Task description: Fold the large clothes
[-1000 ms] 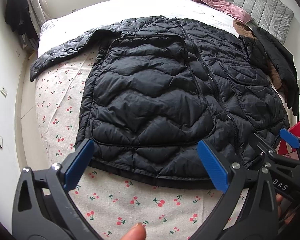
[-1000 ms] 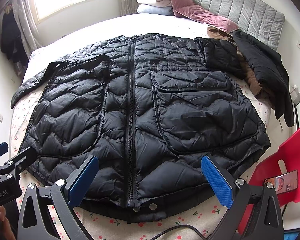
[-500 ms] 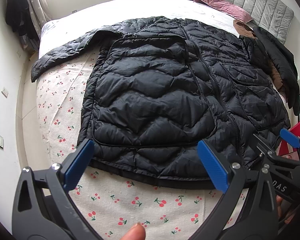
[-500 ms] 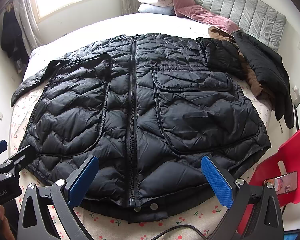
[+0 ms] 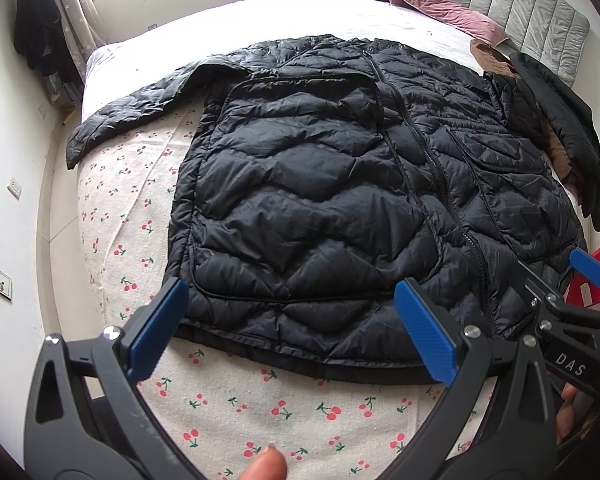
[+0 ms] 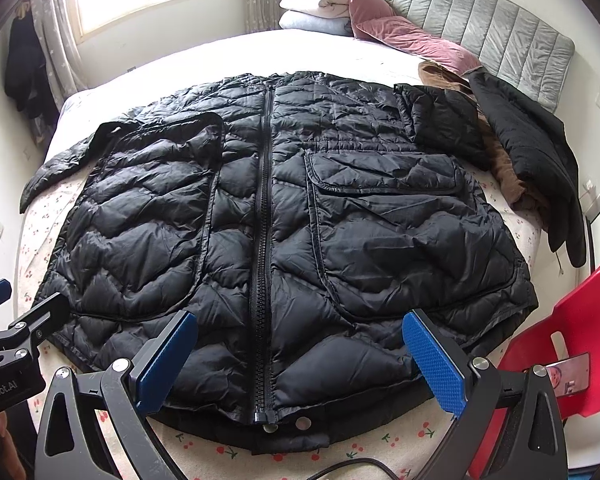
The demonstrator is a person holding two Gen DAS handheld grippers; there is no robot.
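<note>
A large black quilted puffer jacket [image 5: 320,200] lies spread flat, front up and zipped, on the cherry-print bed sheet [image 5: 284,412]; it also shows in the right wrist view [image 6: 284,224]. One sleeve [image 5: 132,116] stretches out to the left; the other sleeve [image 6: 436,120] is folded onto the chest. My left gripper [image 5: 292,332] is open and empty, just above the hem's left part. My right gripper [image 6: 300,364] is open and empty, above the hem near the zipper end [image 6: 260,416]. Each gripper shows at the edge of the other's view.
Another black coat [image 6: 528,144] over a brown garment [image 6: 500,164] lies at the bed's right side. Pillows and a pink blanket [image 6: 404,36] sit by the grey headboard. A red chair [image 6: 580,328] stands at the right. A wall is on the left.
Both grippers have crept slightly forward toward the jacket's hem; the jaws stay open and the jacket has not moved.
</note>
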